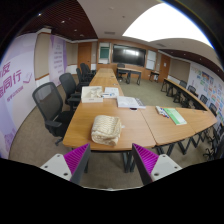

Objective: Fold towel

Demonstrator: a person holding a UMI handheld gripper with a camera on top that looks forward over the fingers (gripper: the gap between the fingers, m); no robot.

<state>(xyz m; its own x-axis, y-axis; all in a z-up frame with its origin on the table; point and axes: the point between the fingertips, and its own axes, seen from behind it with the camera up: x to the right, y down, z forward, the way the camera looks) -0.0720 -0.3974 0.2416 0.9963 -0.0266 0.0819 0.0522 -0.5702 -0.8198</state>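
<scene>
On the near end of a long wooden table (85, 125), just ahead of the fingers and a little toward the left one, lies the towel (106, 129), a pale, cream-coloured bundle that looks loosely folded or bunched into a thick pad with soft creases across its top. It rests flat on the tabletop, close to the near edge, and nothing touches it. The gripper (111, 160) hangs in the air short of the table, its 2 fingers spread wide with empty space between them; the magenta pads (77, 158) on their inner faces show plainly, and neither finger is in contact with the towel or the wood. Further along the same table sit some papers (128, 101) and a small pile of light items (93, 94) that are too small to identify. A 2nd table (185, 122) joins at the right, carrying a greenish booklet or folder (173, 115). Black office chairs (50, 102) stand along the left side of the long table. At the far end of the room a dark screen (127, 54) hangs on the wall, and a large poster with lettering (17, 82) covers the left wall.
</scene>
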